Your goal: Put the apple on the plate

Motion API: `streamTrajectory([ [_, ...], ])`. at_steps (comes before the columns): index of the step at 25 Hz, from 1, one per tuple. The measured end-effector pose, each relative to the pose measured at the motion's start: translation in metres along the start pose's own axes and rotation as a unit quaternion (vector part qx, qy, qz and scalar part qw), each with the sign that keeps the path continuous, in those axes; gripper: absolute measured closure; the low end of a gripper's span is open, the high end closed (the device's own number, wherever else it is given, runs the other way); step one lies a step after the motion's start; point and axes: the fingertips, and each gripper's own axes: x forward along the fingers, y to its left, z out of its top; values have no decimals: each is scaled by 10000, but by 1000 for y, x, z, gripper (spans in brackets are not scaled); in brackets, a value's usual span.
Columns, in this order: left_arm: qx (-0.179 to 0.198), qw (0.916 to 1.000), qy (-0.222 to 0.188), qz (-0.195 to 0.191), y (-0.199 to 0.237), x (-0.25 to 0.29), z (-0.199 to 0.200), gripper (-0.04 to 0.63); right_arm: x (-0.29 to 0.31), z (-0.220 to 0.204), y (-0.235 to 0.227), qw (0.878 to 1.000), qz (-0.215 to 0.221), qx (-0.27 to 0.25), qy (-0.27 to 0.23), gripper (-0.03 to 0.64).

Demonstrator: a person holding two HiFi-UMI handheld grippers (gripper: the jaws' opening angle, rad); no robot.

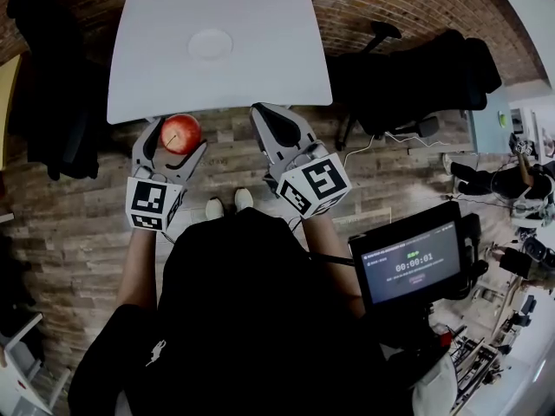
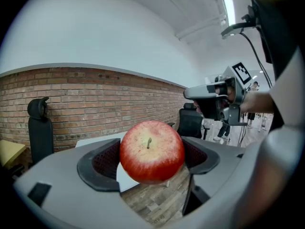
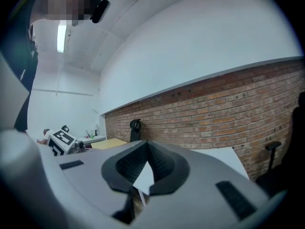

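Apple: the round red apple [image 1: 181, 133] with a short brown stem sits between the 2 jaws of the left gripper [image 1: 177, 137]. It is just in front of the near edge of the white square table [image 1: 269, 68] and not on it.
Apple in the grip: in the left gripper view the 2 black ribbed pads [image 2: 104, 160] press on the left and right sides of the apple. The stem faces the camera, and the lower part of the fruit hangs free over the wooden floor.
Left gripper: the grey hand-held gripper is clamped on the apple with the jaws wide apart. It is near the left part of the table's near edge, and its marker cube is farther from the table than the fruit.
Right gripper: the jaws of the second grey gripper [image 1: 273, 120] are together, the pad tips meet, and nothing is between them. It is beside the middle of the table's near edge and apart from the left gripper.
Plate: the small round white plate [image 1: 210, 43] lies flat on the table, around the middle of the top and a little toward the far side. It carries nothing.
Apple and plate: they are well apart, with bare table top between them.
Black office chairs: 1 [image 1: 416, 81] stands to the right of the table and 1 [image 1: 48, 76] to its left.
Wall: the gripper views show a red brick wall [image 2: 95, 99] behind the table.
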Motion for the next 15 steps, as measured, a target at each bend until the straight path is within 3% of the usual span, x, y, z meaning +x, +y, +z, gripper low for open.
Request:
streamTrajectory([
  [15,19,9999,-95,-48,16,-19,-6,193,7,-6,23,9999,-86,30,65,614],
])
